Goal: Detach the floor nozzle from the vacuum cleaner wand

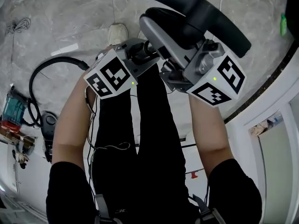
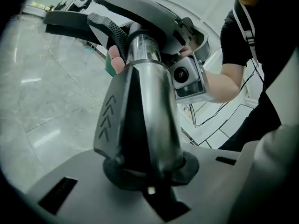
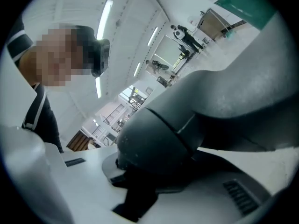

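In the head view I hold the vacuum's lower end up in front of me. Its black floor nozzle point(image 1: 196, 6) lies across the top, and a grey neck point(image 1: 161, 31) runs down from it to both grippers. My left gripper point(image 1: 140, 55) is shut on the wand's grey collar point(image 2: 112, 120), which bears arrow marks; a shiny tube point(image 2: 142, 48) leads on from it toward the nozzle point(image 2: 131, 8). My right gripper point(image 1: 175, 71) is shut on the rounded dark grey neck point(image 3: 159, 143) just beside it. In both gripper views the part fills the gap between the pads.
Below me is a grey marble floor with a black hose point(image 1: 46, 69), a white shoe point(image 1: 117, 33), a coiled cord point(image 1: 16, 27) and tools point(image 1: 14, 111) at the left. A dark threshold strip point(image 1: 275, 73) and white door frames are at the right. My black trousers point(image 1: 140, 139) are under the grippers.
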`<state>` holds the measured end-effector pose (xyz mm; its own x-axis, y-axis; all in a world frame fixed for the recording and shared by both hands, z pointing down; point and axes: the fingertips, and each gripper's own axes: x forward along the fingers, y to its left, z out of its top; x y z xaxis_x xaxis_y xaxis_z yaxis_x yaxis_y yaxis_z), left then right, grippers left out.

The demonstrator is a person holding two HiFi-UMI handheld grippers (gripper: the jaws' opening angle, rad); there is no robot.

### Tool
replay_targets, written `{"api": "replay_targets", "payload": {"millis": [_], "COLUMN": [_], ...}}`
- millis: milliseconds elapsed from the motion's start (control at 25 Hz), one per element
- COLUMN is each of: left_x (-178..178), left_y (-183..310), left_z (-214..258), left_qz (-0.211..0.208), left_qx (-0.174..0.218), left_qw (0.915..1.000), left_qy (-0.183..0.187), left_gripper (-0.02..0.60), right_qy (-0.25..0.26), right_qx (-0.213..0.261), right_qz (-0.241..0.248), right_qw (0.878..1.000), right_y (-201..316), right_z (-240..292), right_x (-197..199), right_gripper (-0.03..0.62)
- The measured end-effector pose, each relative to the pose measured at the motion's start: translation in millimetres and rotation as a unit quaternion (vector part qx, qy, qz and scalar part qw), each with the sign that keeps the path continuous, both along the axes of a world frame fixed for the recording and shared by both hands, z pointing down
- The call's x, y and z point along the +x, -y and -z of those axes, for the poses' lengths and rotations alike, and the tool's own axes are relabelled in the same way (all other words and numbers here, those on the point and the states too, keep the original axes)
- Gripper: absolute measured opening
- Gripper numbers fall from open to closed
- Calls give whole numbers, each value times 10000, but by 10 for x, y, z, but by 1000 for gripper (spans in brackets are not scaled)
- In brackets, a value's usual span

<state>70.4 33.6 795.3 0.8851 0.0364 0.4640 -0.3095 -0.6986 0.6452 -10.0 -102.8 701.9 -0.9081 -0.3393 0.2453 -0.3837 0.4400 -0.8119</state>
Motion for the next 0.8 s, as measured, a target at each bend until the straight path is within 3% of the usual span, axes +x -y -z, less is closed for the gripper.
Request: {"api": "replay_targets", "payload": {"millis": [120, 240, 360, 480, 560, 640, 800], "left_x": [42, 65, 52, -10, -47, -26, 96], "left_y": [-123, -327, -342, -293, -264, -261, -308], "left_z": [110, 323, 373, 240, 165, 138, 93], "left_qz": [-253, -590, -572, -275, -168, -208, -307], "left_qx": [-397, -979, -1110, -1045, -946, -927, -864], "left_qw": [9982, 9889, 9875, 9932, 9953, 9954, 9958], "left_qy": [-373, -947, -958, -433, -138, -123, -51], "left_gripper": [78, 77, 77, 72, 72, 72, 72], "right_qy": [604, 1498, 1597, 741, -106, -964, -2237], "right_qx": [29, 130, 60, -535, -943, -1377, -2011], "right_qz": [361, 885, 965, 506, 70, -381, -1206], "right_qw": [9975, 9847, 9824, 9945, 9955, 9850, 9460], "right_y": [-91, -248, -253, -152, -68, -27, -68], "right_z": [87, 291, 327, 94, -71, -226, -414], "right_x": [26, 27, 13, -35, -18, 96, 457], "right_gripper": [89, 89, 89, 90, 91, 91, 92]}}
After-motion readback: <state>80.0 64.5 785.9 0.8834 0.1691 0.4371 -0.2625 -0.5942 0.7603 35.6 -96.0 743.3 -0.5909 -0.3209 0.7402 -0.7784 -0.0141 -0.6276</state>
